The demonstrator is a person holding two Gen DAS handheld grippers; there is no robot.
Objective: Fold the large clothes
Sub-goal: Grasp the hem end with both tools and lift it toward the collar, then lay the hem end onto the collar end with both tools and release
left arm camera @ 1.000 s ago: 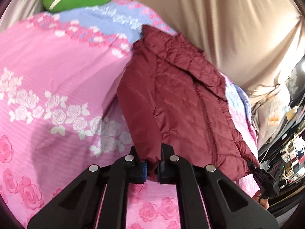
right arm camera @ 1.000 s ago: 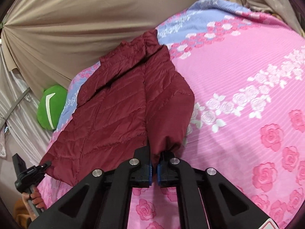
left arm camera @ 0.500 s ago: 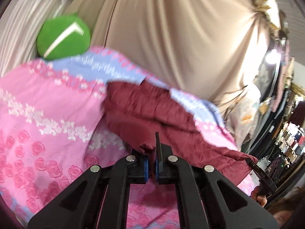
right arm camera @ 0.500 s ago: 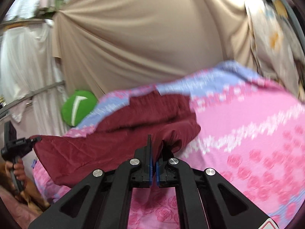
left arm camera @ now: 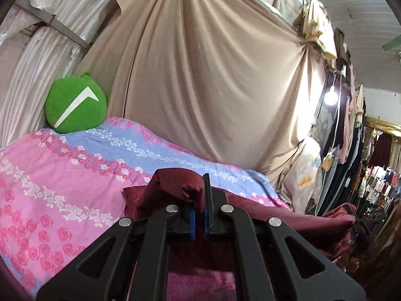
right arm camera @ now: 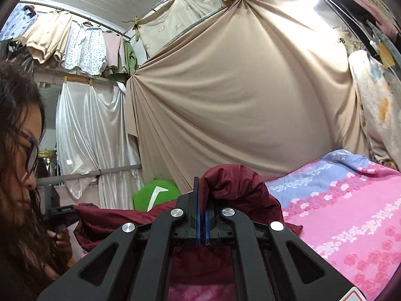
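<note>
A dark red quilted jacket is lifted off the pink floral bedspread. My left gripper is shut on one corner of its edge. My right gripper is shut on the other corner, with the jacket bunched over its tips. The jacket hangs stretched between the two grippers. The far end of it reaches the right gripper at the right edge of the left wrist view, and the left gripper at the left of the right wrist view. Most of the jacket body is hidden below the grippers.
A green round cushion sits at the head of the bed. A beige curtain hangs behind the bed. The person's face is at the left of the right wrist view. Hanging clothes and racks line the sides.
Both grippers have risen and tilted up, lifting the jacket off the bed. It lay flat on the bedspread a second ago and now hangs between them.
</note>
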